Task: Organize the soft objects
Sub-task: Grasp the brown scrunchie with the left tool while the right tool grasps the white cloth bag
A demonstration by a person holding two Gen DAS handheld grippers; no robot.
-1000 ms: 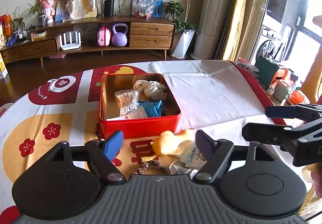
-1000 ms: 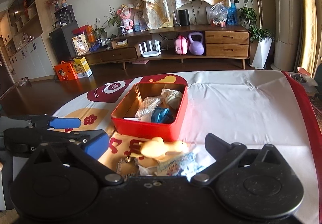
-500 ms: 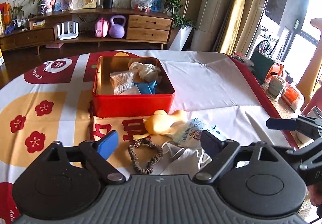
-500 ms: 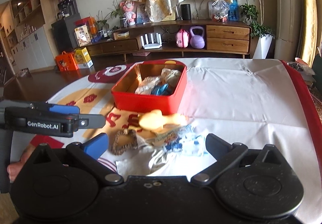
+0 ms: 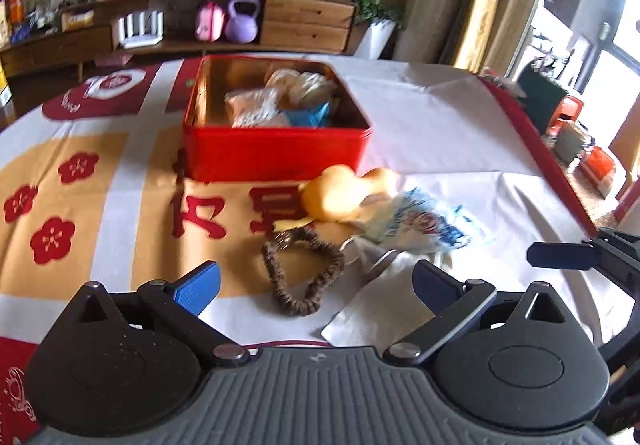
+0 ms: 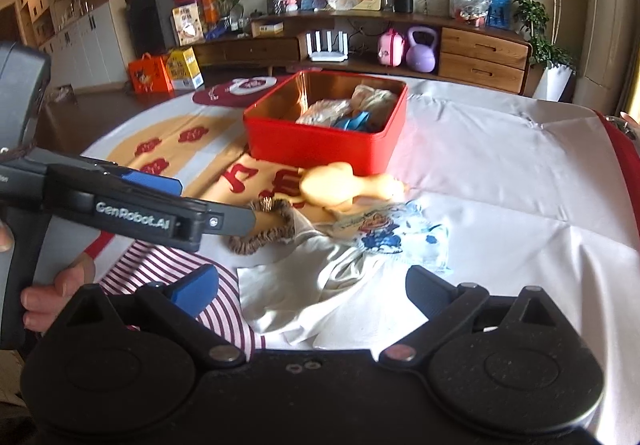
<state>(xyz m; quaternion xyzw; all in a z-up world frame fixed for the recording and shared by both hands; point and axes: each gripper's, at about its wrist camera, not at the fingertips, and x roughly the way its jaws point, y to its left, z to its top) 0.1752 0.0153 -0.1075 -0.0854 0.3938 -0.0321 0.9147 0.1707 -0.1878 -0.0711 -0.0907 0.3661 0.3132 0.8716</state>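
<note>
A red tin box (image 5: pixel 276 153) (image 6: pixel 320 143) holds several soft items. In front of it lie a yellow rubber duck (image 5: pixel 344 193) (image 6: pixel 340 185), a blue-printed packet (image 5: pixel 424 225) (image 6: pixel 384 229), a brown hair scrunchie (image 5: pixel 304 273) (image 6: pixel 264 233) and a white cloth bag (image 5: pixel 380 305) (image 6: pixel 316 285). My left gripper (image 5: pixel 316 285) is open and empty, just short of the scrunchie. My right gripper (image 6: pixel 312 285) is open and empty over the white cloth bag. The left gripper also shows in the right wrist view (image 6: pixel 200 205), beside the scrunchie.
The table carries a white, gold and red patterned cloth (image 5: pixel 100 205). A red-and-white striped sleeve (image 6: pixel 180 269) lies at the near left. The right gripper's finger shows in the left wrist view (image 5: pixel 560 255). A wooden sideboard (image 6: pixel 400 45) stands far behind.
Both grippers have pulled back towards the near edge of the table, so the loose items now lie further ahead. Both stayed open and empty.
</note>
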